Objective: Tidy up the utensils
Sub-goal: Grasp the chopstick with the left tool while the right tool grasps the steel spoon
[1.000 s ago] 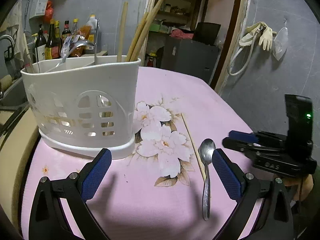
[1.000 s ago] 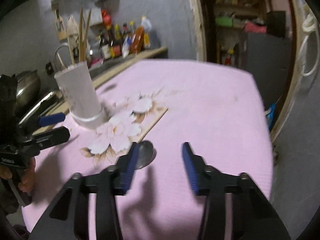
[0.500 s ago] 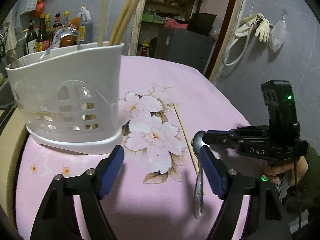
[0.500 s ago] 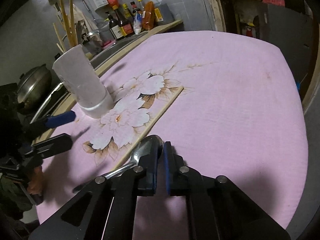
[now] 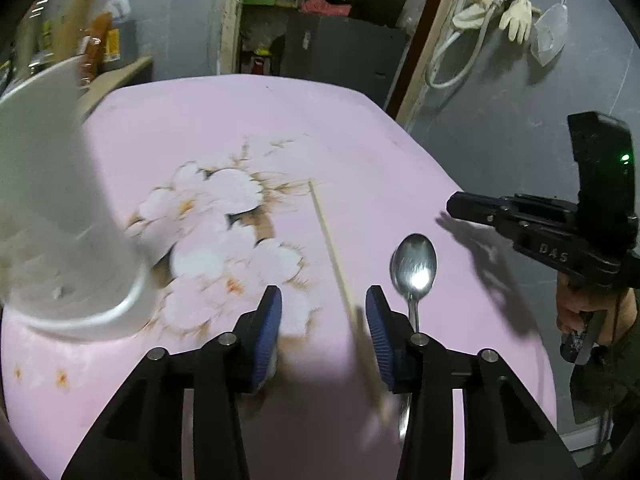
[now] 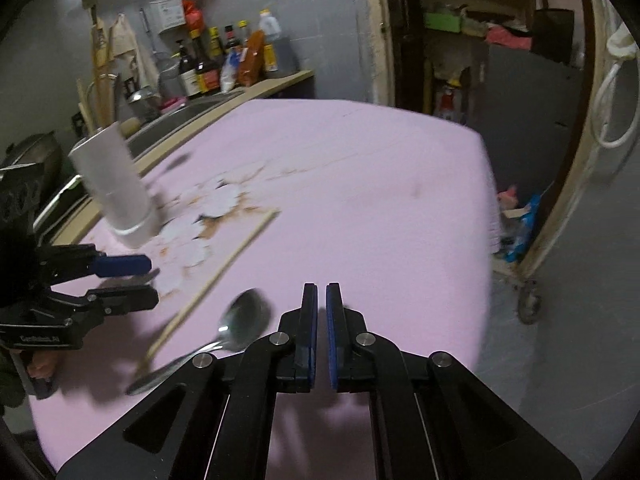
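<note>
Pink floral counter (image 5: pixel 360 128), kitchen clutter behind. Chopstick (image 5: pixel 332 240) lies between the left gripper (image 5: pixel 324 320) fingers, which have just been closing, half-narrowed, pads not yet on it. Spoon (image 5: pixel 414 268) just at its 3 o'clock. White holder (image 5: pixel 60 220) at 10 o'clock. Right gripper (image 6: pixel 321 336) fingers shut, empty. Advice: centre on the stick, avoid the spoon.

Grey walls (image 5: pixel 500 112), a dim doorway to cluttered shelves (image 6: pixel 460 20), bottles (image 6: pixel 224 56) along the counter.
</note>
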`<state>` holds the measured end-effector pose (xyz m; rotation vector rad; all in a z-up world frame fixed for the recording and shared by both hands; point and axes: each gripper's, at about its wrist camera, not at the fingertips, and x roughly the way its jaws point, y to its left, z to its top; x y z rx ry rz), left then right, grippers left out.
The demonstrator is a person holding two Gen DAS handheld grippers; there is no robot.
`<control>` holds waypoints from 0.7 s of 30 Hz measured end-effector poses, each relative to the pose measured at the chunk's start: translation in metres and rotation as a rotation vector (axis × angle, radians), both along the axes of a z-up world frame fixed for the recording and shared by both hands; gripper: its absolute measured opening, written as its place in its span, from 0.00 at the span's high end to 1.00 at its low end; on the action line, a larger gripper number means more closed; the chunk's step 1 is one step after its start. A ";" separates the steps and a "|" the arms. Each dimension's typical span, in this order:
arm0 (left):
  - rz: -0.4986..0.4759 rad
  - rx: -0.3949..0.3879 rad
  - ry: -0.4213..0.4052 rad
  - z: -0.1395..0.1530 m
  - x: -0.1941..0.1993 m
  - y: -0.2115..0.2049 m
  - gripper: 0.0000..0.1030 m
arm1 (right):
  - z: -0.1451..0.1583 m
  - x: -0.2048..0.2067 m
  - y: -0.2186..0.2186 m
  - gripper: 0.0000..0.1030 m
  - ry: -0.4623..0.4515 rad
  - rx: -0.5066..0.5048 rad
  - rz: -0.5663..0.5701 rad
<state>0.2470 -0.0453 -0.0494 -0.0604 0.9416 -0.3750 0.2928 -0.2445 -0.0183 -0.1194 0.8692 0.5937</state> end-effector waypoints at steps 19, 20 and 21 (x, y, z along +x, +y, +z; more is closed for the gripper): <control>0.052 0.059 0.088 -0.012 0.024 0.011 0.97 | -0.009 -0.046 0.019 0.76 0.041 0.025 0.004; 0.053 0.055 0.084 -0.011 0.016 0.012 0.97 | -0.008 -0.048 0.023 0.74 0.038 0.018 0.004; 0.053 0.053 0.080 -0.010 0.008 0.017 0.97 | -0.008 -0.051 0.026 0.72 0.036 0.015 0.003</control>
